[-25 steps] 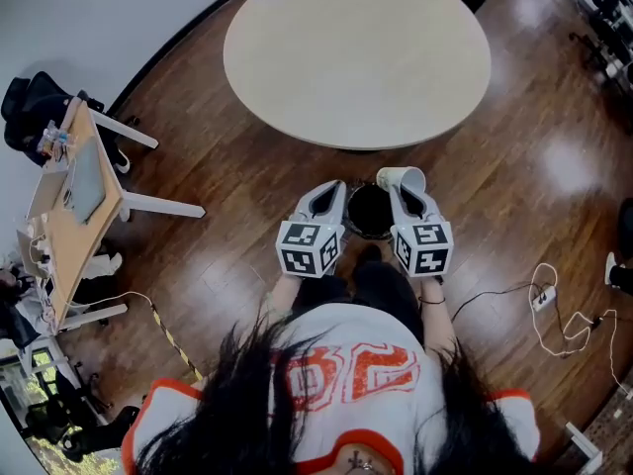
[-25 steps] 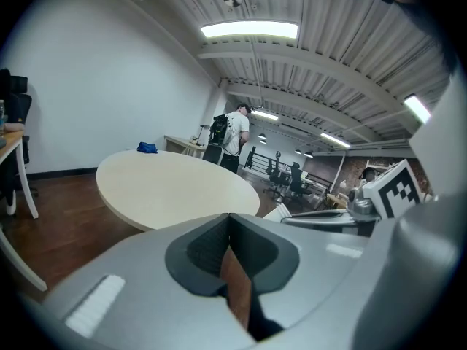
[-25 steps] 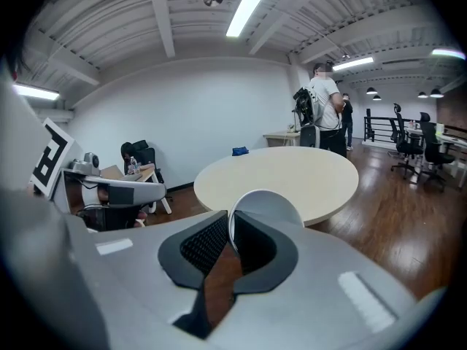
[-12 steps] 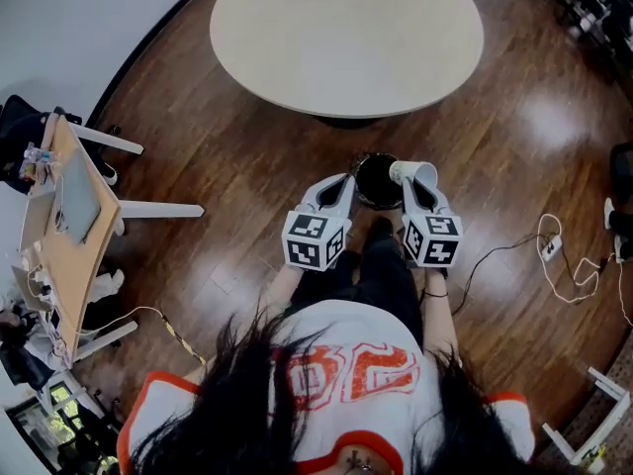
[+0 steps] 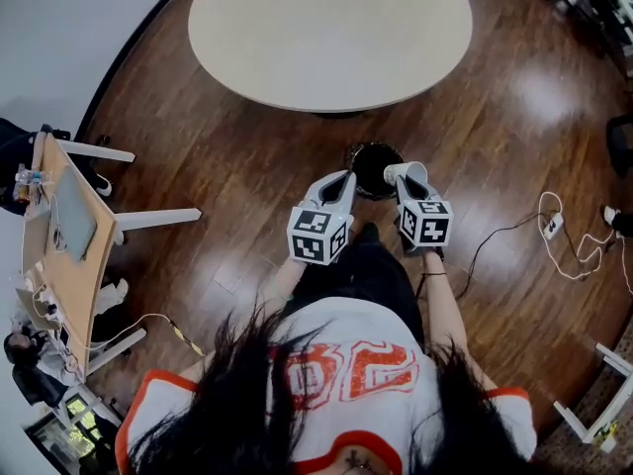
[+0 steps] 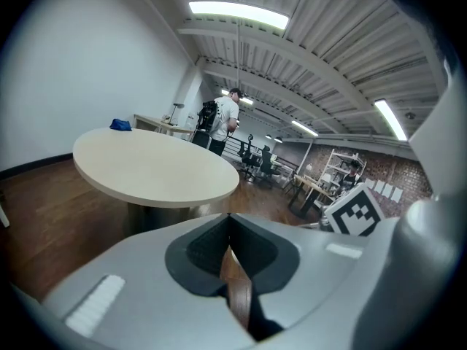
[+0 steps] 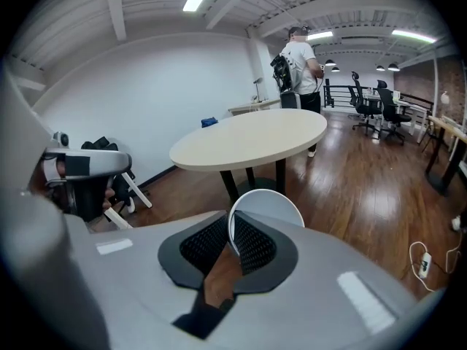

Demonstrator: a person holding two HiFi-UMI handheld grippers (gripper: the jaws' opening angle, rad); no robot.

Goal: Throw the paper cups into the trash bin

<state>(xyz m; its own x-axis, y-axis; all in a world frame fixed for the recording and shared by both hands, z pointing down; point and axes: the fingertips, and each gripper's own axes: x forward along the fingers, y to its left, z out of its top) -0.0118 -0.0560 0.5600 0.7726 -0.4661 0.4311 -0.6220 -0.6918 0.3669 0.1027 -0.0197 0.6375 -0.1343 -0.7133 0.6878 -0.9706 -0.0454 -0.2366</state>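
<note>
My right gripper (image 5: 408, 180) is shut on the rim of a white paper cup (image 5: 403, 173), held at the right edge of the black trash bin (image 5: 375, 166) on the wooden floor. In the right gripper view the paper cup (image 7: 268, 207) stands pinched by its wall between the black pads (image 7: 252, 243), its open mouth turned away from the camera. My left gripper (image 5: 341, 182) hangs just left of the bin, shut with nothing in it; its pads (image 6: 252, 248) meet in the left gripper view.
A round beige table (image 5: 331, 30) stands beyond the bin. A small wooden desk (image 5: 69, 228) with white legs is at the left. Cables and a power strip (image 5: 550, 228) lie on the floor at the right. A person (image 7: 298, 60) stands far off behind the table.
Both grippers have moved forward with the cup, which now sits at the bin's right rim. The table has slid up and left in the head view.
</note>
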